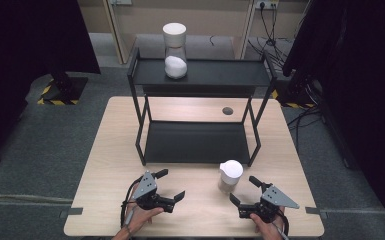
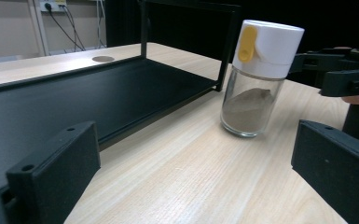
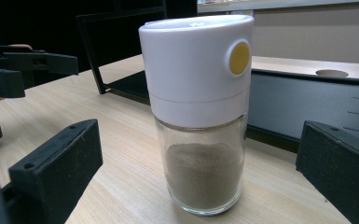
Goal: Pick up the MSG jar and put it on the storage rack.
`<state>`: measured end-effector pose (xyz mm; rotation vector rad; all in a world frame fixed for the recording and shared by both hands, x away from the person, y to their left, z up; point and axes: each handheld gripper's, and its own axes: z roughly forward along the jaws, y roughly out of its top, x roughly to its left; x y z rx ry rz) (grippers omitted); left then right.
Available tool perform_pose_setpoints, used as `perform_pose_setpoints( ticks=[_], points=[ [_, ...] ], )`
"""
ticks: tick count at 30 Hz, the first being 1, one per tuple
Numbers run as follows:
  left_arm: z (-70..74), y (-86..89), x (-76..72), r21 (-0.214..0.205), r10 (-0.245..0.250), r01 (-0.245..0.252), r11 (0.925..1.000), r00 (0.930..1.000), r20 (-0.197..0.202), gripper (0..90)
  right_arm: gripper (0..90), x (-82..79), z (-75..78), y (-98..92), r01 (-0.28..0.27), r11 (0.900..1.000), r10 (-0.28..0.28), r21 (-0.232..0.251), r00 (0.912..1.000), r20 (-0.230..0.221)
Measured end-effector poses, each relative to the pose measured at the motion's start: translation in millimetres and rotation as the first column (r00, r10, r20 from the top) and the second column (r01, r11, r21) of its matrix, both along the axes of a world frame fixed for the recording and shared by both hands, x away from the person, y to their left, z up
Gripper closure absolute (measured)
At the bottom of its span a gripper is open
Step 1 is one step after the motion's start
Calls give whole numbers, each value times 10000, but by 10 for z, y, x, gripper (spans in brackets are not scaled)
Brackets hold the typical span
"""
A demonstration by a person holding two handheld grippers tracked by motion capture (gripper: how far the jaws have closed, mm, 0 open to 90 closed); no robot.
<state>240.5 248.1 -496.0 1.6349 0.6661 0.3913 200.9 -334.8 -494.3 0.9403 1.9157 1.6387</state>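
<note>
While the brown-powder shaker [image 1: 230, 176] stood upright at my right gripper's [image 1: 245, 191] eleven o'clock, untouched, both it and my left gripper [image 1: 171, 185] held their jaws apart.

My forearms leave the high view at its bottom edge. In the left gripper view, the shelf rack [image 2: 121, 88] is cut off at the top and left edges. The powder in the far jar [image 1: 175, 60] on the rack's top shelf is possibly salt; too small to tell.
</note>
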Motion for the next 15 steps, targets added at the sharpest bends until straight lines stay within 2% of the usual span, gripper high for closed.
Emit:
perform_pose_setpoints(
  ticks=[15],
  points=[
    [-36,27,1,-153,129,-128,9998,9999,66,3,6,-11,0,-11,-20,10000,19,67,10000,21]
  ],
)
